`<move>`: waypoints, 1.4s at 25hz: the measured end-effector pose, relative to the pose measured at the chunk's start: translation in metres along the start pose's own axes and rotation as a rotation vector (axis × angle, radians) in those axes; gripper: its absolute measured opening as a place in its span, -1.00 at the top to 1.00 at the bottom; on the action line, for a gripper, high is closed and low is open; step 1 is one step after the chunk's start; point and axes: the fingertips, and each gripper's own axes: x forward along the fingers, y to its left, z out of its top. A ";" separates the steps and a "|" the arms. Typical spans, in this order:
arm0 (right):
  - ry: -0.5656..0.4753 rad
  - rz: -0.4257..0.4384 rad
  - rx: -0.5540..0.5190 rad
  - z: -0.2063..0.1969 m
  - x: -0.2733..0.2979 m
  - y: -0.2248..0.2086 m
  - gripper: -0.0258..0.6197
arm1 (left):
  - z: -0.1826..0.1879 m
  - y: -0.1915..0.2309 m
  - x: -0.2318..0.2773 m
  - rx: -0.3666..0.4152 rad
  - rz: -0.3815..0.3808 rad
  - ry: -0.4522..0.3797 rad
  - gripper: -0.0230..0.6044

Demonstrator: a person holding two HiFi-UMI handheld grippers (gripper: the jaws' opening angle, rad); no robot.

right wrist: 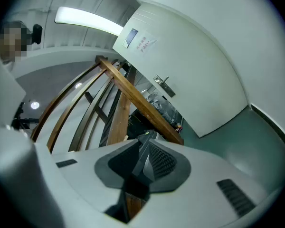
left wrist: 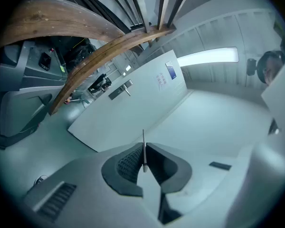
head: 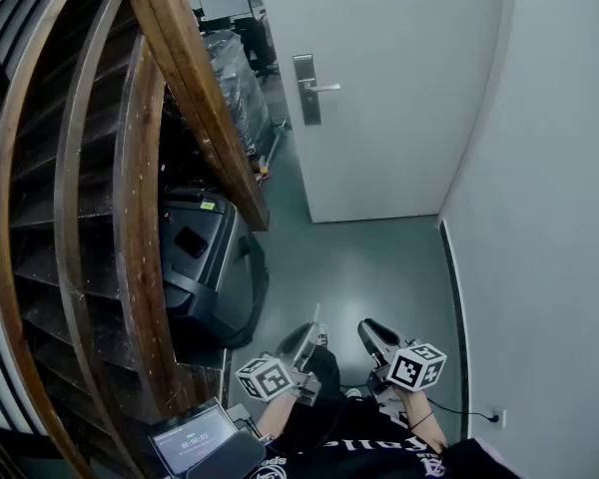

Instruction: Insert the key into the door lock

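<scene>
Left gripper view: my left gripper (left wrist: 144, 148) has its jaws pinched on the key (left wrist: 143, 137), a thin silvery blade seen edge-on, tip pointing far; head view shows only a faint sliver; right gripper (right wrist: 145, 151) jaws together, empty; door lock (head: 306, 90) far off, well apart from key.

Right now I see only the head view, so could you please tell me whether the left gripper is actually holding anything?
Observer: Yes. The left gripper view shows the left gripper shut on a thin silver metal key, seen edge-on, its tip past the jaws.
Operator: And the right one?
Observer: The right gripper view shows the right gripper with jaws together, nothing between them.
Operator: Is the key aimed at the lock?
Observer: Not yet; in the left gripper view, the silver lock plate on the white door sits far off, up and left of the key's tip.
</scene>
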 end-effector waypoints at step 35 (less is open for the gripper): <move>-0.083 -0.093 0.031 0.201 0.314 -0.103 0.69 | 0.275 0.182 0.258 0.021 -0.061 0.054 0.85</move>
